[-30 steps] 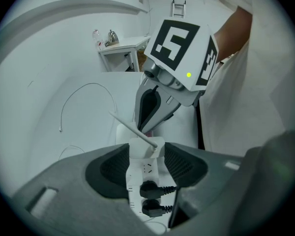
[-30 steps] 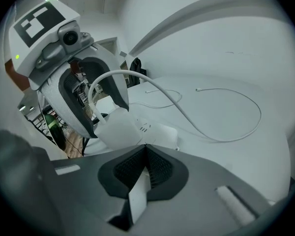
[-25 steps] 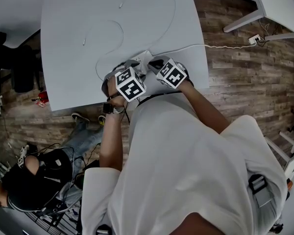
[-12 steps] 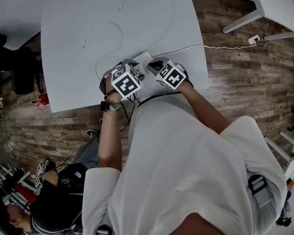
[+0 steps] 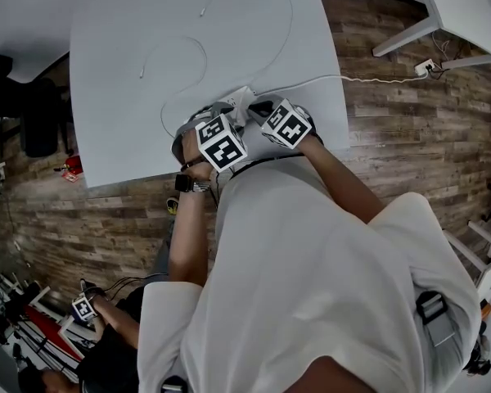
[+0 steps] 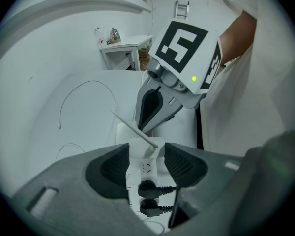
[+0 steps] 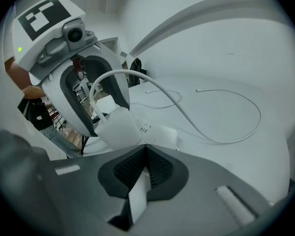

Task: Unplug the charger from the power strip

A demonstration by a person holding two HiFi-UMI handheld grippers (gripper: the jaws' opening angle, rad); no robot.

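At the near edge of the white counter (image 5: 131, 72), in the head view, the person is bending over with both tools bunched on the power strip (image 5: 242, 97). The left tool (image 5: 215, 119) and the right tool (image 5: 260, 106) are sitting just beside each other. The strip's cord (image 5: 344, 78) is trailing off the counter's right side, and a thin white cable (image 5: 180, 43) is looping across the counter beyond.

In the left gripper view, the strip is lying lengthwise between the jaws and carrying two black plugs (image 6: 152, 188). The white charger (image 6: 145, 147) is sitting plugged in at its far end. The jaws are clamping the charger's two flat sides, spread only to its width. The right tool is standing right behind it.

In the right gripper view, the jaws are pressing almost together and pinching a white sliver (image 7: 137, 198); I am not able to tell what it is. The charger is leaning a little on the strip, just past the tips.

The charger is looking light, hard and smooth, so I am judging it slippery. Its prongs are likely gripping stiffly, and the light strip would be lifting with it unless pinned down. The flat sides, not the cable, are the place to hold.
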